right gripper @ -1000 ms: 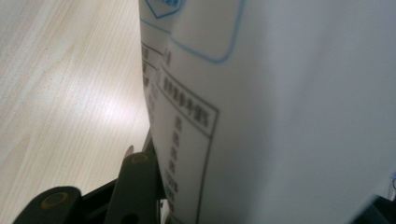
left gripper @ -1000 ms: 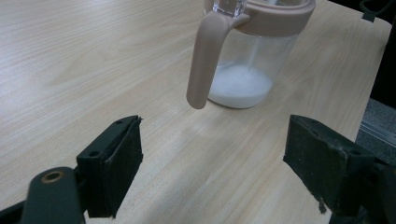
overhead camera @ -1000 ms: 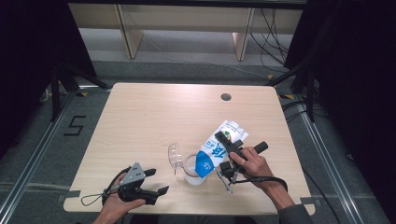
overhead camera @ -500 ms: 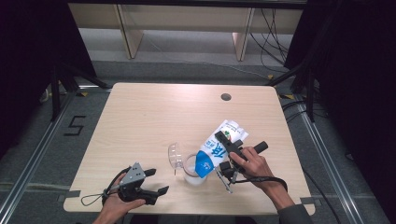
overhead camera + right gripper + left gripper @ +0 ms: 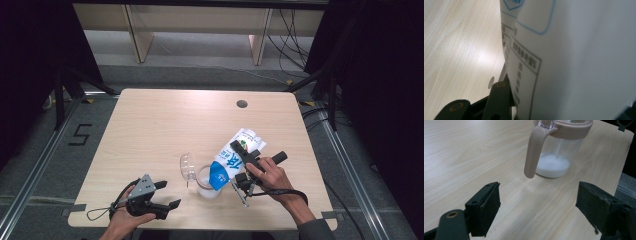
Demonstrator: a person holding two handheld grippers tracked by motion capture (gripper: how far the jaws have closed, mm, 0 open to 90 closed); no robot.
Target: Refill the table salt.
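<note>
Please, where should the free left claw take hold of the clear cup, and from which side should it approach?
Probably the pink handle. It hangs down the side of the cup that faces the left claw, away from the carton tilted over the rim. The open jaws would likely fit around its narrow strap, coming level across the table.

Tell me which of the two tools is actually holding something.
The right tool, clamped on the tilted milk carton over the jug. The left tool is open, empty.
</note>
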